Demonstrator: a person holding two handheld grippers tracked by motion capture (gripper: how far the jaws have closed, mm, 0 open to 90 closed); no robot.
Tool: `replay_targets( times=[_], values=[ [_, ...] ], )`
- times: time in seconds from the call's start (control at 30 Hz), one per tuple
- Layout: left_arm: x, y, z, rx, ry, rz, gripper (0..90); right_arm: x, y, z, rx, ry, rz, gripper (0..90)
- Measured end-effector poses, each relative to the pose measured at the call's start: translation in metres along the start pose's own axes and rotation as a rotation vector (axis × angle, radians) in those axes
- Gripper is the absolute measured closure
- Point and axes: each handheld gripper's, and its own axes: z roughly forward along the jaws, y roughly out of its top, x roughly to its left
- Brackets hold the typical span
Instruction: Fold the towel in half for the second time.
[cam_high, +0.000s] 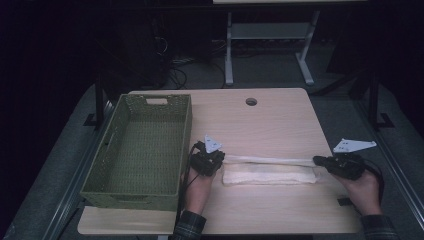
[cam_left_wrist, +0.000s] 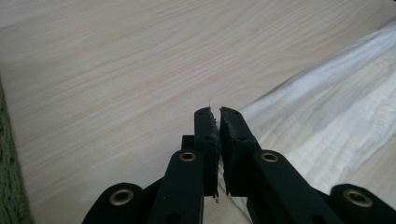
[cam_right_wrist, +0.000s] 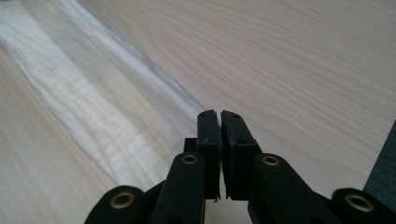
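The towel (cam_high: 270, 175) lies folded into a long strip on the surface (cam_high: 260, 125), just right of the basket (cam_high: 145, 150). Its far edge is lifted and stretched taut between the 2 grippers. The left gripper (cam_high: 220, 159) pinches the towel's left end, jaws pressed together on thin cloth; the right gripper (cam_high: 317, 161) does the same at the towel's right end. In the left gripper view the cloth (cam_left_wrist: 327, 116) runs off to the right of the closed jaws, and in the right gripper view it (cam_right_wrist: 93, 107) runs off to the left.

Risks, as I judge them: each grip holds only a thin edge, so a harder pull apart could slip the layer out of 1 gripper and let the fold collapse. Uneven lifting would skew the fold. Swinging left carelessly could knock the towel against the basket wall.

Both hands sit low near the surface, at either end of the towel, forearms entering from the near edge, grippers pointed inward toward each other.
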Motion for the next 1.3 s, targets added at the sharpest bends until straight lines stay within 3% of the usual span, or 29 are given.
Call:
replay_targets(
  times=[0.3, 0.63, 0.8, 0.97, 1.07, 1.2, 1.3],
  values=[
    [-0.014, -0.011, -0.012, 0.000, 0.022, 0.021, 85.5, 0.010, -0.008, -0.006, 0.011, 0.003, -0.018, 86.2],
    [-0.024, -0.024, -0.019, 0.007, 0.004, 0.024, 85.5, 0.019, -0.017, -0.012, 0.025, 0.008, -0.029, 86.2],
    [-0.031, -0.030, -0.022, 0.023, -0.005, 0.025, 85.5, 0.021, -0.023, -0.015, 0.036, 0.022, -0.012, 86.2],
    [-0.034, -0.036, -0.019, 0.051, 0.001, 0.038, 85.5, 0.023, -0.026, -0.013, 0.050, 0.029, -0.015, 86.1],
    [-0.032, -0.044, -0.012, 0.081, -0.010, 0.025, 85.5, 0.026, -0.028, -0.007, 0.082, 0.033, -0.017, 86.1],
    [-0.032, -0.048, -0.010, 0.079, -0.015, 0.020, 85.2, 0.026, -0.029, -0.006, 0.092, 0.037, -0.014, 85.9],
    [-0.031, -0.046, -0.013, 0.079, -0.022, 0.010, 82.8, 0.024, -0.028, -0.007, 0.086, 0.049, -0.011, 79.2]
  ],
)
